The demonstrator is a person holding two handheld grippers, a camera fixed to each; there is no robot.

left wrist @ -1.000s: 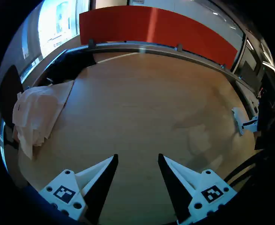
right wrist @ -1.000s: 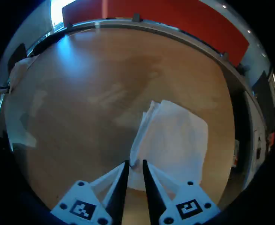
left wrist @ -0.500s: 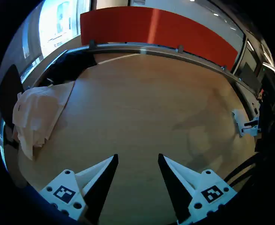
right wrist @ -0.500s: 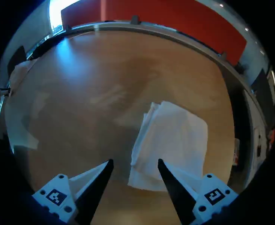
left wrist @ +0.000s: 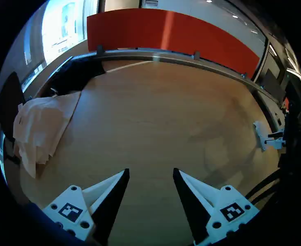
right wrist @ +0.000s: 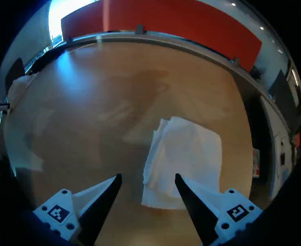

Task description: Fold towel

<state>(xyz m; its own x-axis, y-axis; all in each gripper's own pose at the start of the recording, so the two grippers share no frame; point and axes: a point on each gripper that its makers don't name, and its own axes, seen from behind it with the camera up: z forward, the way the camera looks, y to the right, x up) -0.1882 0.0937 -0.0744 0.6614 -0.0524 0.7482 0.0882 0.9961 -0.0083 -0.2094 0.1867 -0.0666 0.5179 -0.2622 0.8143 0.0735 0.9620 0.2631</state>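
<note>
A white towel (right wrist: 185, 160), folded into a thick rectangle, lies flat on the wooden table (right wrist: 109, 102) in the right gripper view. My right gripper (right wrist: 147, 183) hovers open just short of its near left corner, touching nothing. In the left gripper view my left gripper (left wrist: 149, 176) stands open above bare wood (left wrist: 158, 119) with nothing between its fingers. Far right in that view, a small white piece (left wrist: 260, 133) shows at the table's edge beside the other gripper (left wrist: 275, 139).
A heap of unfolded cream towels (left wrist: 37, 125) lies at the table's left edge; it also shows at the far left as a pale heap (right wrist: 17, 88). A metal rail (left wrist: 171, 55) and a red panel (left wrist: 171, 33) bound the far side. A dark chair (left wrist: 8, 102) stands left.
My right gripper, shut on the towel's near corner a second ago, opened and let go, then drew back slightly. The towel lies still. My left gripper has hardly moved.
</note>
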